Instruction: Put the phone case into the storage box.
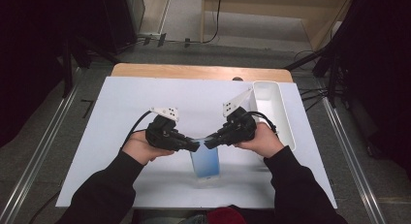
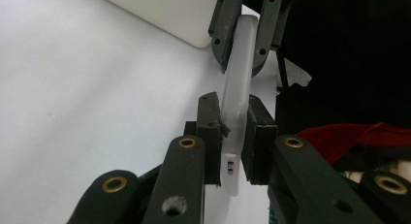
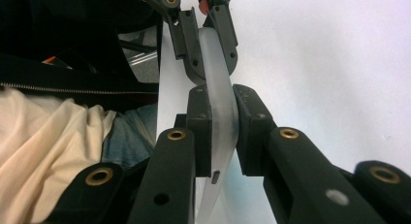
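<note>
Your dark-sleeved forearms come in at the bottom of the high view, and between them hangs the translucent pale-blue soft plastic case (image 1: pixel 205 162), a flat rectangular piece shaped like a phone cover. You hold it by its top edge, just above the white sheet covering the table (image 1: pixel 121 117), with its lower edge close to or on the sheet; you cannot tell from that view whether it touches. Its blue tint is deepest in the middle and fades to a clear, frosted border at the bottom.

Your left gripper (image 1: pixel 193 145) has its two black jaws closed tight on the case's left upper corner. In the left gripper view the case (image 2: pixel 236 107) is seen edge-on as a thin, milky white strip with a rounded rim, pinched between the pads, with a small dark cut-out slot low on its edge. It bows slightly as it runs away towards the other gripper.

Your right gripper (image 1: pixel 211 141) is likewise clamped on the right upper corner. In the right gripper view the case (image 3: pixel 219 112) shows again edge-on, frosted and curving gently, squeezed between both pads, with a small slot near the bottom.

Beside your right hand (image 1: pixel 259 139) stands the white rectangular plastic tray (image 1: pixel 286 117), at the sheet's right edge, well apart from the case.
</note>
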A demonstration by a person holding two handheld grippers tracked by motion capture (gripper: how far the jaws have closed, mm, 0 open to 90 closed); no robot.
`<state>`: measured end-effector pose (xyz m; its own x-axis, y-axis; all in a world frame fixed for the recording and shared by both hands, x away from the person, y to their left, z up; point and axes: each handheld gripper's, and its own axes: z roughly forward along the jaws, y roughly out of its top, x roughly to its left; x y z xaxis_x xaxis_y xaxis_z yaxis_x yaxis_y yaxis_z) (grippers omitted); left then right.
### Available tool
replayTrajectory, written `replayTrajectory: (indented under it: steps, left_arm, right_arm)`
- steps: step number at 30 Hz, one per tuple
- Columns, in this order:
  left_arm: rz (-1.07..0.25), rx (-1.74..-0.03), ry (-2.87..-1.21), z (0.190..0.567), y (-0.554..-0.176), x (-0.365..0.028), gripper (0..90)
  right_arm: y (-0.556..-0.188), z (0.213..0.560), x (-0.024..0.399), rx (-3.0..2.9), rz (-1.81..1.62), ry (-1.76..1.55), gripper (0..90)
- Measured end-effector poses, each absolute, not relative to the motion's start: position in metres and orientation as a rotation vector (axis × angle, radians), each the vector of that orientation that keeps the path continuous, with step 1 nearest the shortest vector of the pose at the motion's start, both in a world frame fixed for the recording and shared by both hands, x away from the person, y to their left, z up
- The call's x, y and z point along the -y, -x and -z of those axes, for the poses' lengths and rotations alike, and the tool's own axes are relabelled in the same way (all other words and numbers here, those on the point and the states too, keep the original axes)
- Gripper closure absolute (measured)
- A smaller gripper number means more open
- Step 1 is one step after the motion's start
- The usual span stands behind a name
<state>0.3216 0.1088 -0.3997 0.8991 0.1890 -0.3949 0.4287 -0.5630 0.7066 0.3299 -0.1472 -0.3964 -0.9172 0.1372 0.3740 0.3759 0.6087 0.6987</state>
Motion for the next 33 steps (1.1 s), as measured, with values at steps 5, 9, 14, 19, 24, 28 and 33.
replayTrajectory:
  steps: [5,9,14,19,24,28,33]
  left_arm:
    - [0.35,-0.447,-2.181,0.399,-0.321,-0.108,79.8]
    - [0.352,-0.45,-2.181,0.398,-0.321,-0.109,79.8]
    - [0.347,-0.463,-2.18,0.397,-0.321,-0.11,79.8]
    - [0.373,-0.477,-2.189,0.395,-0.32,-0.111,79.7]
    - [0.353,-0.49,-2.2,0.394,-0.32,-0.111,79.7]
    - [0.325,-0.502,-2.216,0.393,-0.32,-0.112,79.6]
    - [0.315,-0.506,-2.214,0.391,-0.32,-0.115,79.6]
  right_arm:
    - [-0.33,0.396,0.147,2.548,1.204,0.419,72.6]
    - [-0.329,0.395,0.146,2.545,1.215,0.414,68.6]
    - [-0.328,0.394,0.147,2.561,1.246,0.434,56.9]
    - [-0.326,0.395,0.149,2.55,1.252,0.557,39.9]
    - [-0.323,0.393,0.153,2.569,1.276,0.578,31.4]
    - [-0.321,0.39,0.155,2.589,1.304,0.592,27.2]
    - [-0.318,0.388,0.158,2.607,1.289,0.618,23.8]
